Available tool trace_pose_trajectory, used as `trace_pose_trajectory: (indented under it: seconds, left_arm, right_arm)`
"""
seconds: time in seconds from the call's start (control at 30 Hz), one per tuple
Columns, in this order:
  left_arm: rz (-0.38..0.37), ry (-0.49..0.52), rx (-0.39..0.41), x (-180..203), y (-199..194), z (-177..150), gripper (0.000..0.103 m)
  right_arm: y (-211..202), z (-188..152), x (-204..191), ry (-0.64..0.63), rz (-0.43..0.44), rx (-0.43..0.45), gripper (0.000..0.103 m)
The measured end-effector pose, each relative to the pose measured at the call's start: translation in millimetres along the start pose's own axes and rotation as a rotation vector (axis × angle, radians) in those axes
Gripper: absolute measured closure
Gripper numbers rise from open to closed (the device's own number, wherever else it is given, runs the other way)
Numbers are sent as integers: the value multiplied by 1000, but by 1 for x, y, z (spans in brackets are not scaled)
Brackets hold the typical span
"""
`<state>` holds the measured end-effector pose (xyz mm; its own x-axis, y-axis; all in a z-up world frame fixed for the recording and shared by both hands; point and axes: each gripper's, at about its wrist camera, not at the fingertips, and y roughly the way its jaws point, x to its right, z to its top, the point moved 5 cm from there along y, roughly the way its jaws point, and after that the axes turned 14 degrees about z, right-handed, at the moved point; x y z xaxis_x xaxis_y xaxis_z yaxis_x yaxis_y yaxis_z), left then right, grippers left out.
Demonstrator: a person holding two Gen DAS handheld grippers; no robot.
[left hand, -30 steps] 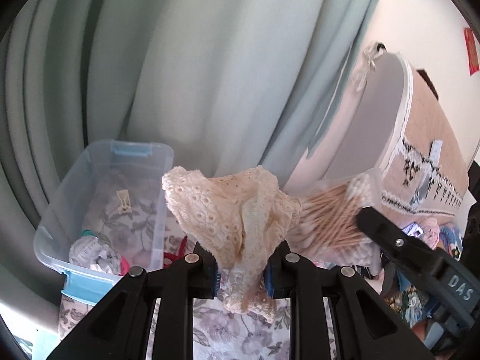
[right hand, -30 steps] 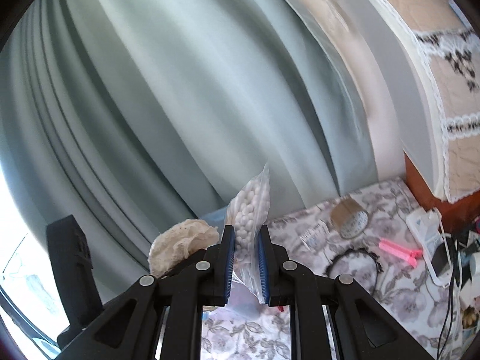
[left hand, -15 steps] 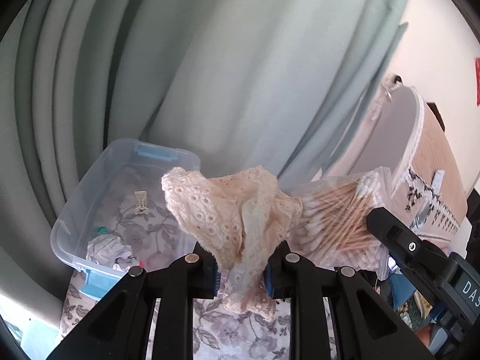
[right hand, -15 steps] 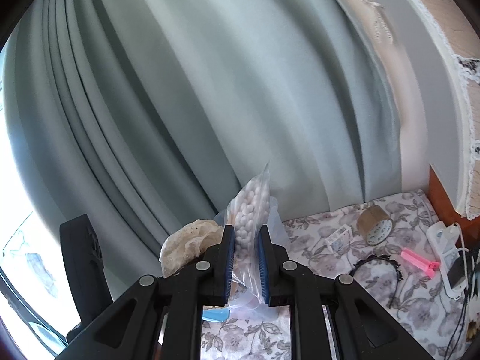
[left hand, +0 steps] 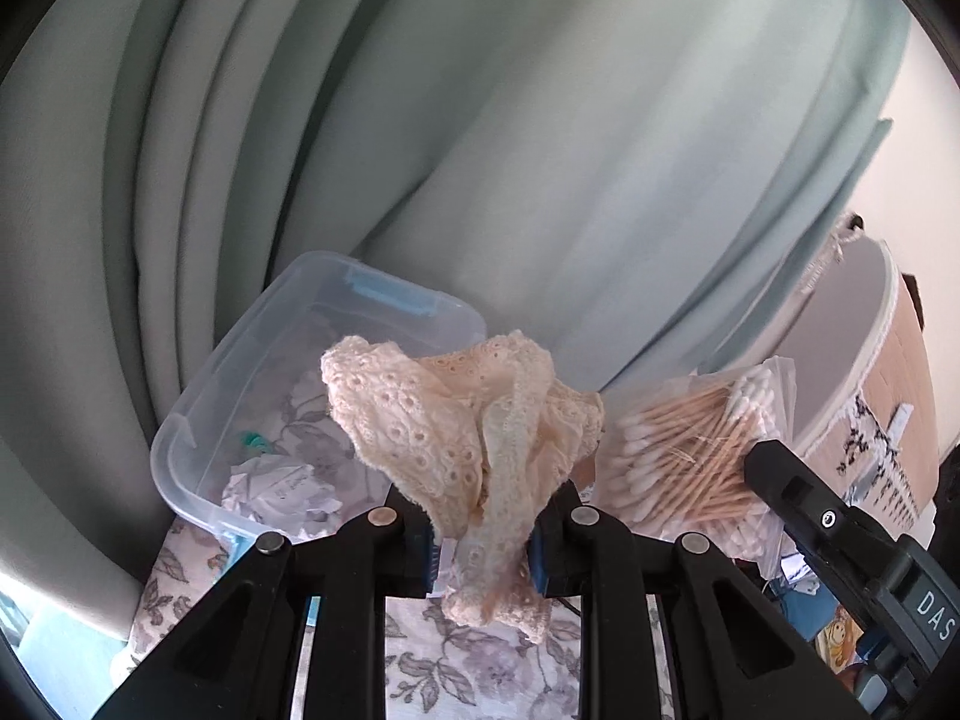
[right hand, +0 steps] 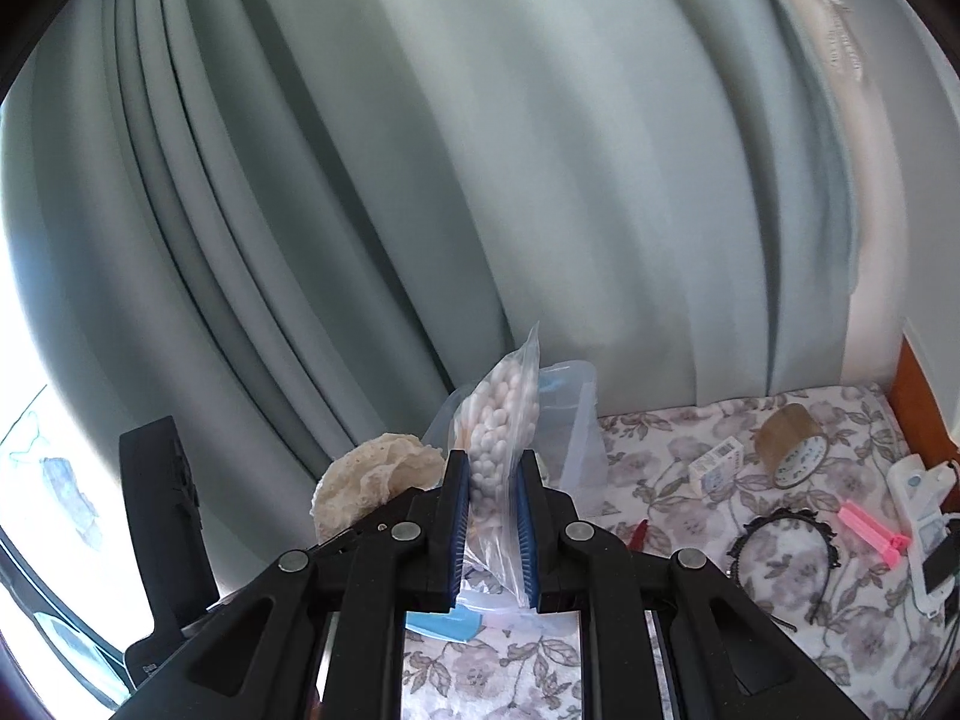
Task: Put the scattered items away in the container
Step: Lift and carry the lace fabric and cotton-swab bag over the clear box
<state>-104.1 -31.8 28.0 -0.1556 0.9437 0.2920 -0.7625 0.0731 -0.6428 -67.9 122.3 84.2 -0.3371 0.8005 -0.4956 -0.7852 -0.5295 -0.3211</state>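
Two items are carried at once toward the clear plastic storage box (left hand: 252,372), which stands on the floral tablecloth (right hand: 690,480) against the grey-green curtain (left hand: 540,150); crumpled paper (left hand: 276,486) is already seen inside it. A bundle of cream eyelet lace (left hand: 456,420) is pinched between the pads of the left gripper (left hand: 483,546), its tail hanging below the fingers; a zip bag of cotton swabs (right hand: 501,438) is clamped tight by the right gripper (right hand: 489,516), jaws pressed nearly together on the plastic.

The risks are judged plain — the slack lace could snag on the box rim or drape over the wall when let go, and the slippery bag could slide from so narrow a grip; with both loads side by side, one could be knocked by the other over the opening. A tape roll (right hand: 792,444), small carton (right hand: 717,468), black headband (right hand: 780,546) and pink clip (right hand: 870,531) are left scattered.

Only "DAS" can be read — on the right gripper's body in the left view; the carton's print is too small.
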Motion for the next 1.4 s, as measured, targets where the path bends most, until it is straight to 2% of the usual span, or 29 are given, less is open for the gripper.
trace_pose_trajectory:
  seconds: [0.33,0.6,0.63,0.67,1.4]
  left_arm:
    - [39,-57,-28,-32,23,3,80]
    - [55,-68,-41,-43,43,2,80]
    - [-32,16,-79,-40,44,-1,80]
    - [-58,42,-92,-40,47,-2,80]
    - [-9,36,-144,-56,95,-11,80]
  right_arm:
    - [38,-13,-4,-5,17,-80,87]
    - [70,-20,4,7,24,-136,87]
    - [74,-21,5,8,25,-143,87]
    - [77,-22,6,8,25,-149,87]
    - [144,-44,27,-9,28,-303,85]
